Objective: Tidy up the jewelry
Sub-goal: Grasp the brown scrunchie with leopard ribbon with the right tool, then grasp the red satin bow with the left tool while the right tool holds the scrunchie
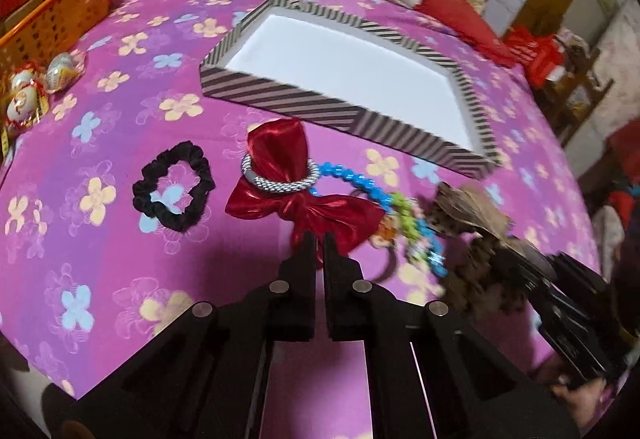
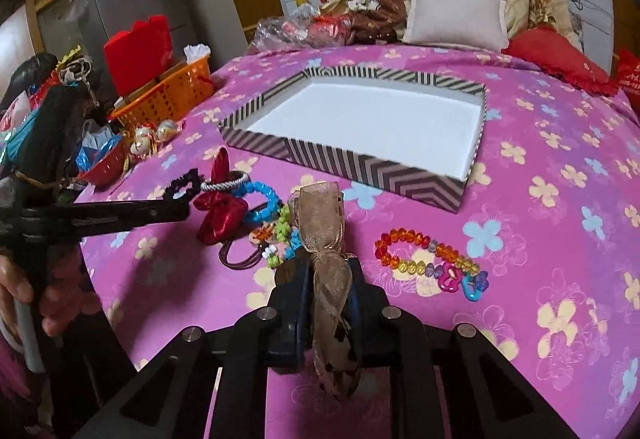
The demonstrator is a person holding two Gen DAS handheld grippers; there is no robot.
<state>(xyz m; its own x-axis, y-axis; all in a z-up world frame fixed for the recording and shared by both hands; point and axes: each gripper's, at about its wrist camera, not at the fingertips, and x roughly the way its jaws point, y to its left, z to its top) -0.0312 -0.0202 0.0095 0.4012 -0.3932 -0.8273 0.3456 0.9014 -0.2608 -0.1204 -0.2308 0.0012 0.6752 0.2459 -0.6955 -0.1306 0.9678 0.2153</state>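
Note:
My left gripper (image 1: 319,239) is shut on the lower tail of a red satin bow (image 1: 280,175), which lies on the pink floral cloth. The bow (image 2: 218,211) overlaps a silver bangle (image 1: 280,179) and a blue bead bracelet (image 1: 360,183). A black scrunchie (image 1: 172,191) lies to its left. My right gripper (image 2: 326,259) is shut on a brown sheer ribbon bow (image 2: 324,223) and holds it above the cloth. A multicolour bead bracelet (image 2: 432,263) lies to its right. The striped box (image 2: 360,159), white inside, stands beyond. The left gripper (image 2: 184,209) shows from the side in the right wrist view.
An orange basket (image 2: 168,95) and foil-wrapped ornaments (image 2: 154,137) sit at the table's left edge. A red bowl (image 2: 104,167) stands near them. Pillows and cloth (image 2: 452,15) pile up at the back. Green and orange bead items (image 2: 276,235) lie between the two bows.

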